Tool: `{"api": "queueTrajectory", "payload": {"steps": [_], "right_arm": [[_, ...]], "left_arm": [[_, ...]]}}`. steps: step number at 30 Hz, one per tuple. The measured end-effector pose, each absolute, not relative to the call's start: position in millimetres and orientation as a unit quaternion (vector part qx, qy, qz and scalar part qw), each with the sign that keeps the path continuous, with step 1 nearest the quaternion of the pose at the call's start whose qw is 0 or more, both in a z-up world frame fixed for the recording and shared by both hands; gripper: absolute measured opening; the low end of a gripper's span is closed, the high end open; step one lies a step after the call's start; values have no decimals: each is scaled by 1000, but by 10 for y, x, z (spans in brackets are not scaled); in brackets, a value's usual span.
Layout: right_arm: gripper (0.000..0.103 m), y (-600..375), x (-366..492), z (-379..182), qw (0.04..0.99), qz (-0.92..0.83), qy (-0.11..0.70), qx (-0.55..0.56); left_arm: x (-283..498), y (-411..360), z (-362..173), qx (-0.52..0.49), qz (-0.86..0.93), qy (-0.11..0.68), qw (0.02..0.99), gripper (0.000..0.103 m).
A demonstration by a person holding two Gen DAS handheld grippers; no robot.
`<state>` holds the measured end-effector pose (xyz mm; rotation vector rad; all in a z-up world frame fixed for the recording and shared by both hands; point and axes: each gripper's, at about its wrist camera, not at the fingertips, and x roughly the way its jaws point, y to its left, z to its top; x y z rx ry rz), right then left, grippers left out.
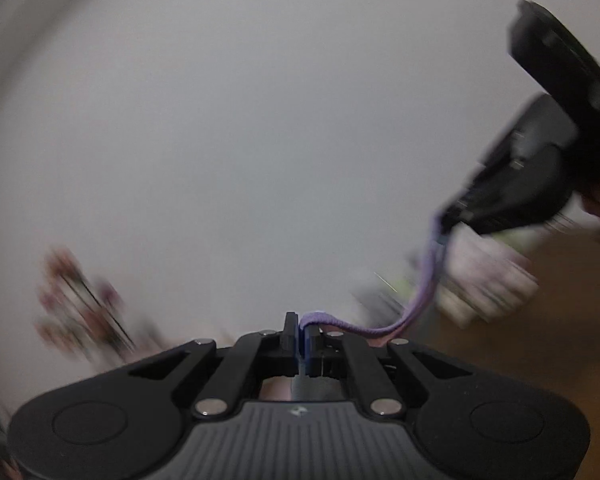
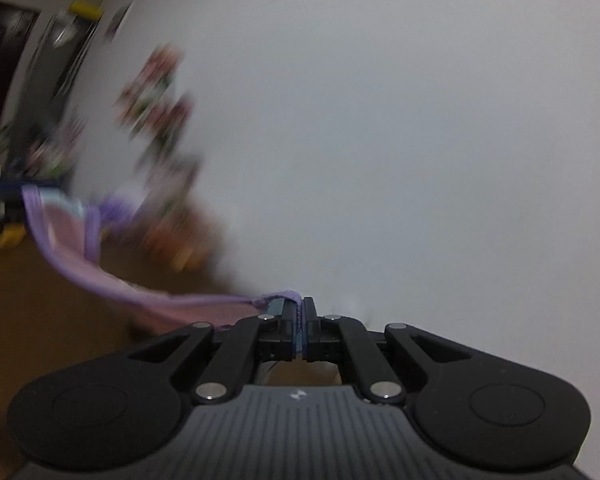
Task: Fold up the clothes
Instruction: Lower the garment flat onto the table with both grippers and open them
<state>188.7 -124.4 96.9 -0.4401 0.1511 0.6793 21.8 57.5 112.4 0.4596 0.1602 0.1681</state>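
A purple garment (image 1: 416, 304) with a pink inner side (image 2: 100, 276) hangs stretched in the air between my two grippers. My left gripper (image 1: 302, 326) is shut on one edge of it. My right gripper (image 2: 300, 308) is shut on another edge. In the left wrist view the right gripper (image 1: 444, 218) shows at the right, pinching the cloth. In the right wrist view the left gripper (image 2: 4, 196) shows at the far left edge, holding the cloth. Both views are blurred by motion and point at a white wall.
A white wall (image 1: 260, 120) fills most of both views. A brown wooden surface (image 2: 40, 320) lies below. Blurred colourful items (image 2: 156, 92) and a pale box-like object (image 1: 488, 276) stand near the wall. A dark doorway (image 2: 0, 60) is at the far left.
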Motion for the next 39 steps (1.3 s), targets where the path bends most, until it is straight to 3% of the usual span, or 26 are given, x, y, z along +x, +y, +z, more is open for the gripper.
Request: {"api": "queueTrajectory", "payload": {"steps": [3,7,9,12,17,19,20,25,30,39], "right_arm": [[1,-1564,1405,317,904,344,122,-224],[1,-2022,537,159,893,347,170,-232],[1,-1873,490,98,890,344,186,-235],[1,-1721,399,4,889,342,201,-230],[2,-1919,142,-183,886,342,222,-222],[8,-1992,122,-218,880,346,244,-217],[12,-2030,113,-232,877,348,255,-214],[30,-2311,174,-123,869,366,302,-140],[31,-2306,299,52,880,363,292,-89],[31,-1613,868,98,885,353,262,-153]], "left_arm": [[-110,285,595,199,59,142,968,2],[-524,156,333,184,63,191,962,2],[-527,-264,300,186,61,208,958,2],[-454,-141,95,188,57,235,952,2],[-657,-151,-240,177,41,276,944,13],[-712,-119,-243,162,18,288,944,35],[-762,-108,-207,156,7,290,944,38],[-907,144,-47,127,-24,294,947,42],[-979,465,235,88,-36,271,958,48],[-432,714,280,98,41,292,950,49]]}}
